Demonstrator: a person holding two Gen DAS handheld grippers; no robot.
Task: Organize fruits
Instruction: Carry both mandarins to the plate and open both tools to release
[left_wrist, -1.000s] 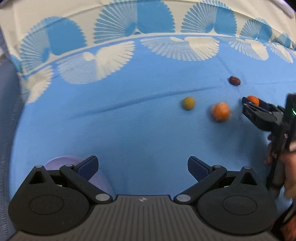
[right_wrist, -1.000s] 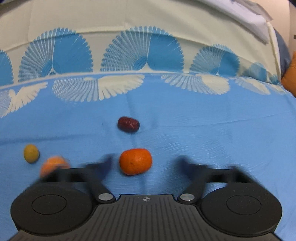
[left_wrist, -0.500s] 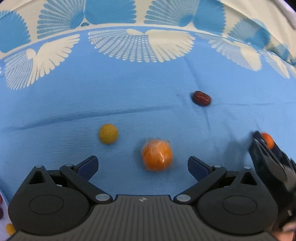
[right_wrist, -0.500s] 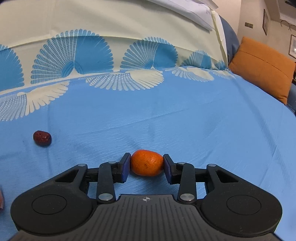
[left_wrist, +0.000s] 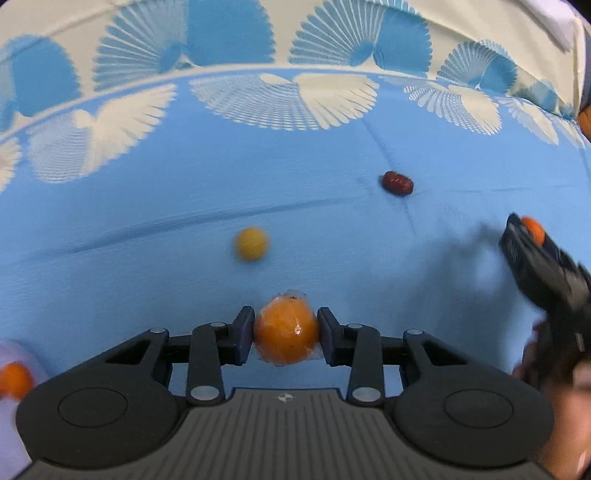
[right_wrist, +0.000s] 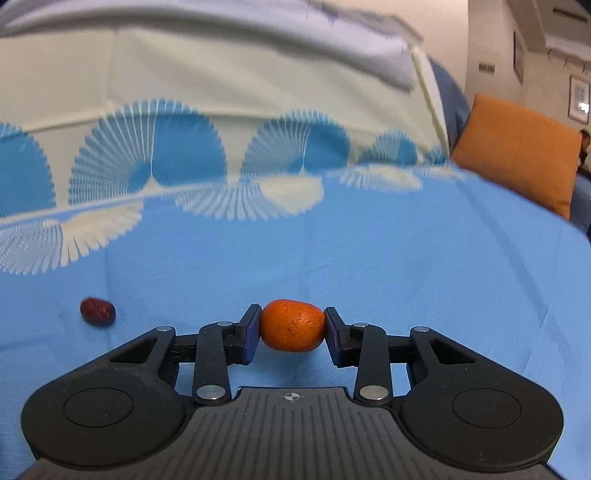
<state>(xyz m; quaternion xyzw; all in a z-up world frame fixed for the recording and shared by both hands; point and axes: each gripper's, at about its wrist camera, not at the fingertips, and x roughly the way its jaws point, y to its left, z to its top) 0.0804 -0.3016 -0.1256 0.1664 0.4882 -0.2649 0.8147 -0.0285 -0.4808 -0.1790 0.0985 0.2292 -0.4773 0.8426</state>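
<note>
Left gripper (left_wrist: 285, 330) has just closed its jaws — both blue pads now press the sides of a wrapped orange (left_wrist: 286, 334), a round fruit in clear film, low over the blue cloth (left_wrist: 147, 206). Right gripper (right_wrist: 292, 330) has also just been closing, and its pads clamp a small mandarin (right_wrist: 293, 325), held clear above the cloth. In the left wrist view that same right gripper shows at the right edge, blurred, with the mandarin at its tip and part of a hand (left_wrist: 561, 373) behind it.

Loose fruit on the cloth: a yellow ball-shaped fruit (left_wrist: 251, 243) lies just beyond the left gripper's tips, slightly to the left; a dark red date (left_wrist: 397, 183) lies farther off to the right, well apart from the yellow one. The date also shows in the right wrist view, left of the right gripper's fingers.

Bottom left corner of the left view — a pale lilac container (left_wrist: 14, 428) with an orange fruit (left_wrist: 14, 379) in it, both blurred. An orange cushion (right_wrist: 517, 155) sits beyond the cloth's far right edge.
</note>
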